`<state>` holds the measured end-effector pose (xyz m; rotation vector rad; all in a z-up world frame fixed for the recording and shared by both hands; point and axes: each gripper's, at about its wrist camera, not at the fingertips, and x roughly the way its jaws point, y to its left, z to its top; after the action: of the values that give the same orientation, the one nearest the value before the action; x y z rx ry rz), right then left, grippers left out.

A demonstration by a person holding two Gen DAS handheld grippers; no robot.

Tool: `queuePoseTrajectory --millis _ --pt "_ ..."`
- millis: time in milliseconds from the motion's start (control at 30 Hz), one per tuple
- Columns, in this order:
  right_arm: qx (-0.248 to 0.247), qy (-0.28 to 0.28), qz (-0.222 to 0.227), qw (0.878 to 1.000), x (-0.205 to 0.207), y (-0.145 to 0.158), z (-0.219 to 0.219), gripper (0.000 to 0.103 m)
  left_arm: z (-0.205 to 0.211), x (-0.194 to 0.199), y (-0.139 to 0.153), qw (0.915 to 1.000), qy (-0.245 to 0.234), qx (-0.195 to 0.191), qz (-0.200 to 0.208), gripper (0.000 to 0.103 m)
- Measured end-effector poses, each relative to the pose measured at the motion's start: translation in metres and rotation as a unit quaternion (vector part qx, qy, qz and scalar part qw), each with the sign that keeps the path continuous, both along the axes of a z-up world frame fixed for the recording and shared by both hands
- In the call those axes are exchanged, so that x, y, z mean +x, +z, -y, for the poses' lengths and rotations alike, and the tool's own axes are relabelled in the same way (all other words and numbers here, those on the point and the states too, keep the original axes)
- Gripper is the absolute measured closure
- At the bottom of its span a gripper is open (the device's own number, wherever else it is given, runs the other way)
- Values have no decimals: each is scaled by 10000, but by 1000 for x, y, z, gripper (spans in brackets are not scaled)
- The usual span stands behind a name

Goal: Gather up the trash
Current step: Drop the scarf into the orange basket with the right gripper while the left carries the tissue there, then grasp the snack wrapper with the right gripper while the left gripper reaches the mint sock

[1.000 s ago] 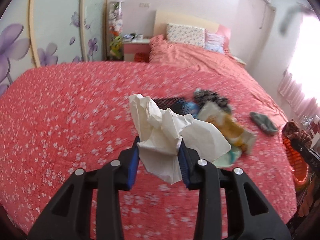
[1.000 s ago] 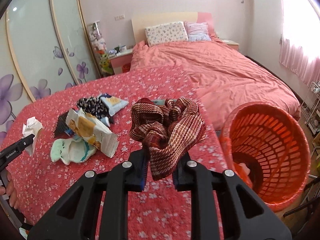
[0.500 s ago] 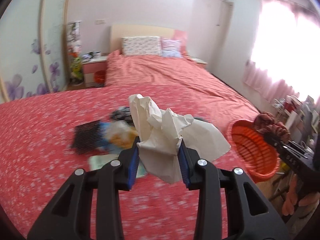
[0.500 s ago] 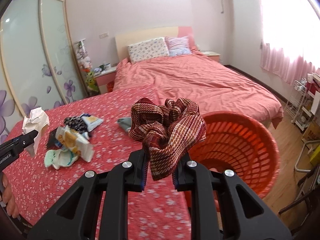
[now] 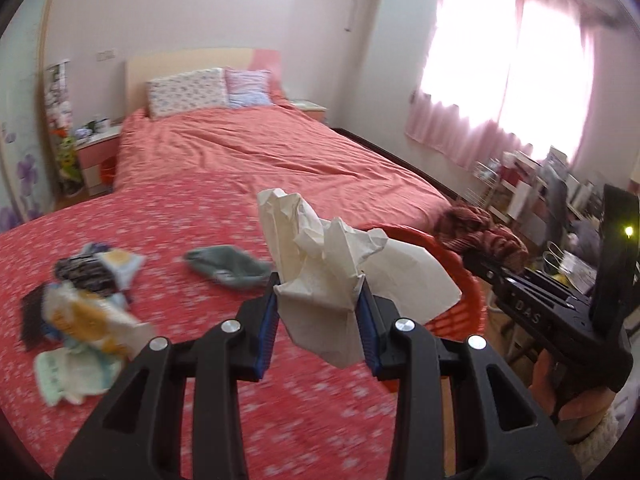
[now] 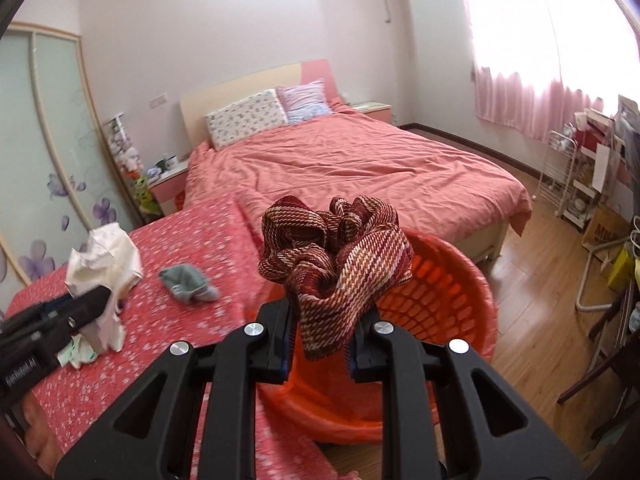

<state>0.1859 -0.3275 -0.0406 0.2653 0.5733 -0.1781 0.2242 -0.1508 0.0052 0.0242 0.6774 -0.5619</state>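
Observation:
My left gripper (image 5: pixel 318 322) is shut on a crumpled white tissue (image 5: pixel 332 272) and holds it above the red flowered cover. It also shows in the right wrist view (image 6: pixel 102 258). My right gripper (image 6: pixel 318 338) is shut on a red striped woven cloth (image 6: pixel 340 264) held over the orange basket (image 6: pixel 452 304). The basket's rim (image 5: pixel 448 256) shows behind the tissue, and the cloth (image 5: pixel 480 232) is above it. A pile of wrappers (image 5: pixel 84 304) and a grey sock (image 5: pixel 228 268) lie on the cover.
A bed with a pink duvet (image 6: pixel 352 168) and pillows stands behind. A white wire rack (image 6: pixel 568 184) and clutter line the right wall by the curtained window. Wooden floor (image 6: pixel 536 320) lies right of the basket. Sliding flowered wardrobe doors (image 6: pixel 52 160) are at left.
Both grippers swung right toward the basket. The red cloth is now over the basket's mouth, and the tissue has come closer to its rim. Both grips stay shut.

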Motion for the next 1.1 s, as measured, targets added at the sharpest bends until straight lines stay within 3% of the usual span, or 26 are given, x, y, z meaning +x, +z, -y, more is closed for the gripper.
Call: queuePoseTrajectory --millis 333,433,500,667,867,1100 --pt "353 -288 -78 9989 14 -14 52 82 88 27 -36 9980 -538 284 -171 66" --pt "454 -330 -129 9983 18 -21 61 72 105 39 -50 9969 -587 451 -272 60" --pt "533 -368 -163 9978 18 -26 66 59 110 44 -59 9964 -552 541 -343 51" --pt "576 -442 -223 9971 14 -32 69 47 98 53 -69 9963 -344 628 -472 45" --pt "359 -342 -261 9984 12 -23 56 46 63 44 -64 9965 -35 785 -299 41" --pt "215 92 -346 9991 20 -19 14 46 -7 25 -55 9951 453 876 -125 36"
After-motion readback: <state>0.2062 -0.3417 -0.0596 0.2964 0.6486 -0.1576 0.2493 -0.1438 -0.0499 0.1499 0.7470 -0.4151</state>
